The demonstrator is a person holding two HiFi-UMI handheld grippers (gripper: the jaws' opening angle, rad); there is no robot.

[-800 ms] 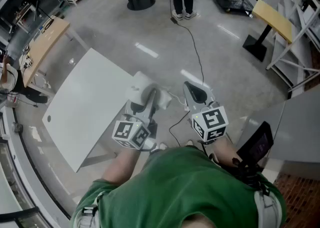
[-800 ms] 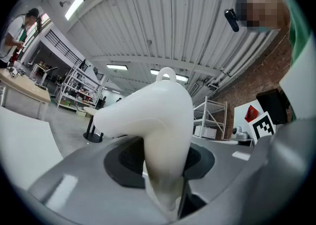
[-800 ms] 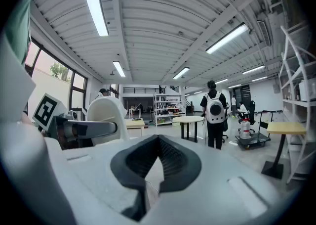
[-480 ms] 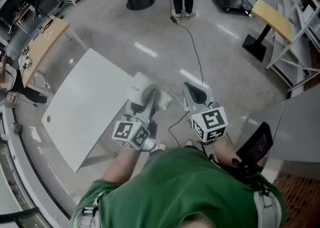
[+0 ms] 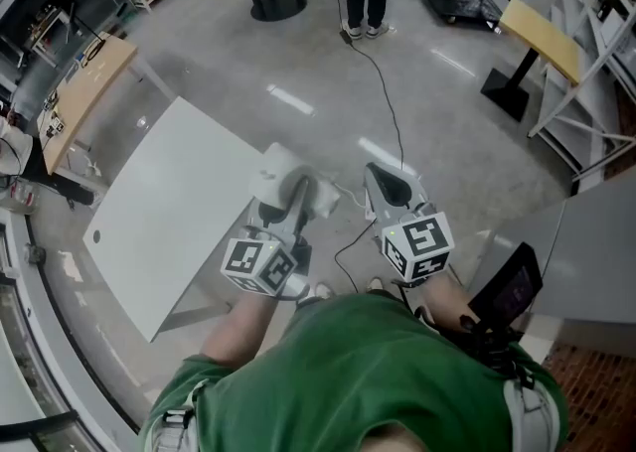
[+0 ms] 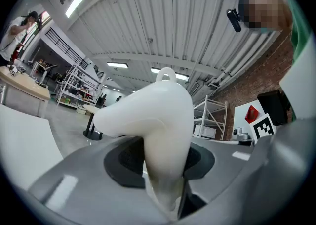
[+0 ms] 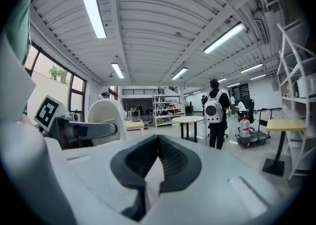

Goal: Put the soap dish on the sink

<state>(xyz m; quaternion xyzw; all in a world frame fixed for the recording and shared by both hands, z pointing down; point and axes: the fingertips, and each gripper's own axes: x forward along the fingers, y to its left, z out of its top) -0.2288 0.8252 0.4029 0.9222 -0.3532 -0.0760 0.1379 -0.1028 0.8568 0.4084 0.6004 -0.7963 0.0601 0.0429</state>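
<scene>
Grey floor (image 5: 298, 63) was seen beneath a white table (image 5: 169, 192). Just off the table's right edge, the soap dish (image 6: 158, 115) was clamped in the left gripper (image 6: 164, 162), held off the floor. The right gripper (image 7: 157, 157) was seen alongside, jaws pressed together.

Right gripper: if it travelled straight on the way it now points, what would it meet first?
Nothing close: ahead of the right gripper the way looks free over open floor. Far off, a round table and a person with a backpack stand near that line; depth is unclear.
</scene>
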